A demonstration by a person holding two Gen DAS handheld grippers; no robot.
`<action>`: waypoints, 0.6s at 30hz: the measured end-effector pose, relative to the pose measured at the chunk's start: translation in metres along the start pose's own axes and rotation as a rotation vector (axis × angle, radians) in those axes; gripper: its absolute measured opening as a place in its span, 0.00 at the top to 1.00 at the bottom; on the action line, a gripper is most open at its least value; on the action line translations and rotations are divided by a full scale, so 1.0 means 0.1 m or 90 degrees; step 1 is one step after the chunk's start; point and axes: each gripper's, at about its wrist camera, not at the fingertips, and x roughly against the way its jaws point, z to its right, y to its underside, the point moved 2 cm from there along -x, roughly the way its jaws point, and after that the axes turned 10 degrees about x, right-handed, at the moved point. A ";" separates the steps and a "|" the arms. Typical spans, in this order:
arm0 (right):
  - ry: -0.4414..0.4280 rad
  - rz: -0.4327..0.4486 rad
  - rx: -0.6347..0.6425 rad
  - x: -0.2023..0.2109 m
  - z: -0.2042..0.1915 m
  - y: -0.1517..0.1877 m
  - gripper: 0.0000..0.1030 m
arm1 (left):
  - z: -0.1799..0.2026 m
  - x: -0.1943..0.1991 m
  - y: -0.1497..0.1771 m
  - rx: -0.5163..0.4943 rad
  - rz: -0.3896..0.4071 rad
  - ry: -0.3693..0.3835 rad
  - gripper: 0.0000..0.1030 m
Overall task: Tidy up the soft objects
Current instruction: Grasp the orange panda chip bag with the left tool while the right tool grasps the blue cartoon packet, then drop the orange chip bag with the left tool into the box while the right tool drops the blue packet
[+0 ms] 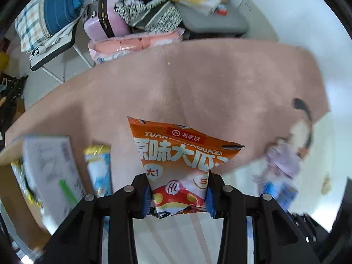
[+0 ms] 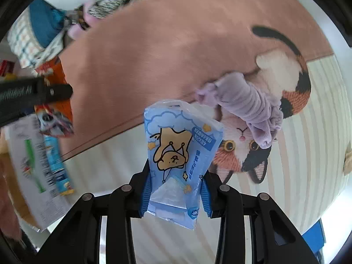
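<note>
My left gripper (image 1: 177, 192) is shut on an orange snack bag (image 1: 178, 154) with Chinese lettering and holds it above the pink blanket (image 1: 198, 77). My right gripper (image 2: 176, 195) is shut on a light blue tissue pack (image 2: 180, 154) with a cartoon bear, held above the striped sheet. The left gripper with the orange bag shows in the right wrist view (image 2: 52, 110) at the left. A lilac garment (image 2: 246, 103) lies on a calico cat plush (image 2: 275, 88) to the right; both show blurred in the left wrist view (image 1: 286, 158).
A cardboard box at the left holds a white printed packet (image 1: 50, 167) and a blue and yellow packet (image 1: 99, 167). Beyond the bed stand a pink suitcase (image 1: 105, 19), a chair with folded bedding (image 1: 46, 15) and a grey table (image 1: 211, 19) with clutter.
</note>
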 end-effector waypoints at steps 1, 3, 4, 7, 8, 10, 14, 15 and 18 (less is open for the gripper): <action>-0.005 0.010 0.011 0.12 -0.07 0.03 0.61 | -0.05 0.16 0.09 0.001 0.014 0.012 0.66; -0.014 0.032 0.037 0.37 -0.27 0.07 0.61 | -0.21 0.48 0.29 0.007 0.040 0.034 0.66; -0.017 0.039 0.047 0.45 -0.32 0.12 0.61 | -0.32 0.58 0.37 0.010 0.048 0.041 0.66; -0.041 0.056 0.080 0.71 -0.73 0.26 0.61 | -0.70 0.93 0.64 0.027 0.069 0.056 0.66; -0.049 0.060 0.095 0.77 -0.87 0.29 0.61 | -0.89 1.05 0.72 0.038 0.074 0.058 0.66; -0.068 0.064 0.125 0.90 -1.32 0.36 0.61 | -1.25 1.19 0.82 0.048 0.071 0.054 0.66; -0.116 0.054 0.184 0.97 -2.19 0.50 0.61 | -2.08 1.36 1.01 0.093 0.061 0.019 0.66; -0.129 0.047 0.201 0.96 -2.42 0.52 0.61 | -2.35 1.37 1.05 0.105 0.054 0.002 0.66; -0.160 0.026 0.242 0.79 -3.07 0.58 0.61 | -2.87 1.30 1.13 0.135 0.031 -0.025 0.66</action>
